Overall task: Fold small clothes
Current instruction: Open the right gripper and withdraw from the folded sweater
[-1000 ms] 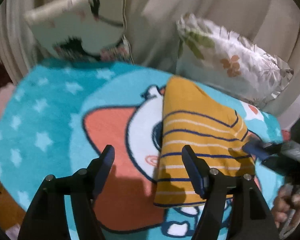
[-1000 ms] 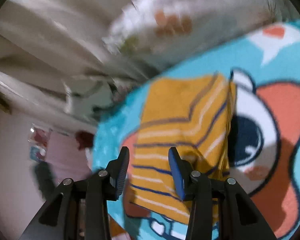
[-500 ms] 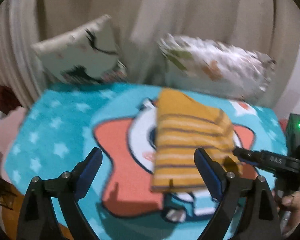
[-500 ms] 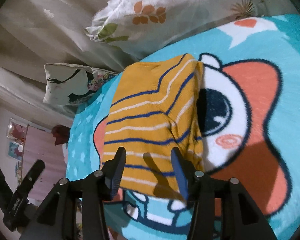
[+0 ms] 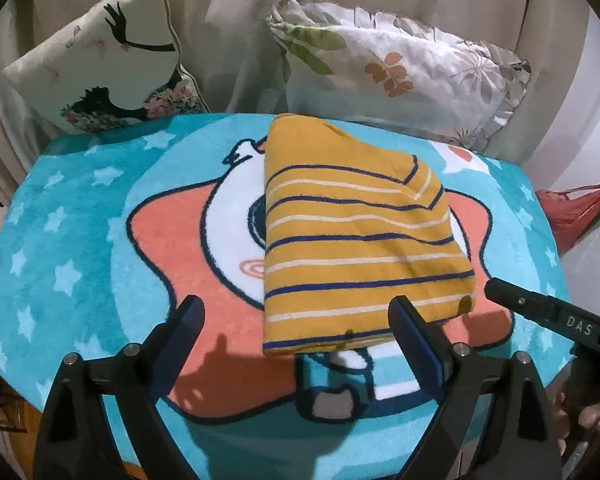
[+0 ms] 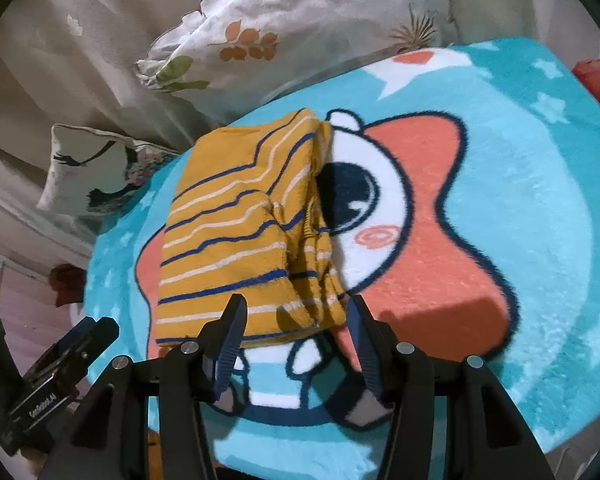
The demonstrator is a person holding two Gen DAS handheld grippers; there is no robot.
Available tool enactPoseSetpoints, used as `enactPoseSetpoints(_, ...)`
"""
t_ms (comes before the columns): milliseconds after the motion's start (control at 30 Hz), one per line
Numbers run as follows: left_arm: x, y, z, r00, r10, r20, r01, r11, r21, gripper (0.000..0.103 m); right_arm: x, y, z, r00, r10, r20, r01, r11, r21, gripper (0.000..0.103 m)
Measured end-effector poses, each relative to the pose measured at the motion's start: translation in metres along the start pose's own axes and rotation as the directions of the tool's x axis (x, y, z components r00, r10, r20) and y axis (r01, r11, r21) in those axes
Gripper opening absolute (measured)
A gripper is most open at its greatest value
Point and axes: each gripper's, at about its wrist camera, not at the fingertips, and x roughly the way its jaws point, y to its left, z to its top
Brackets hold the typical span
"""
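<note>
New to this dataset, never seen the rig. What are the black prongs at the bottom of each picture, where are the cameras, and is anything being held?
No robot here: a person holds a hand-held two-finger gripper in each hand, each with a fisheye camera looking along its fingers. The prongs are those jaws. One picture looks out from the left gripper, the other from the right gripper, and each view catches the other tool at its edge. A folded yellow striped top lies on a cartoon blanket, with two pillows behind. Both pairs of jaws stand open and have just been opening. The top lies beyond them, so nothing is held.
</note>
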Motion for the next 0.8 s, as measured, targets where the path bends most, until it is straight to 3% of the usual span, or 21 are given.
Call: enactPoseSetpoints(800, 0.011, 0.054, -0.006, 0.993, -0.065, -0.098, 0.071, 0.996, 0.053, 0.092, 0.028, 0.064, -0.032, 0.992, -0.128, -0.018, 0.128, 0.992, 0.009, 0.06)
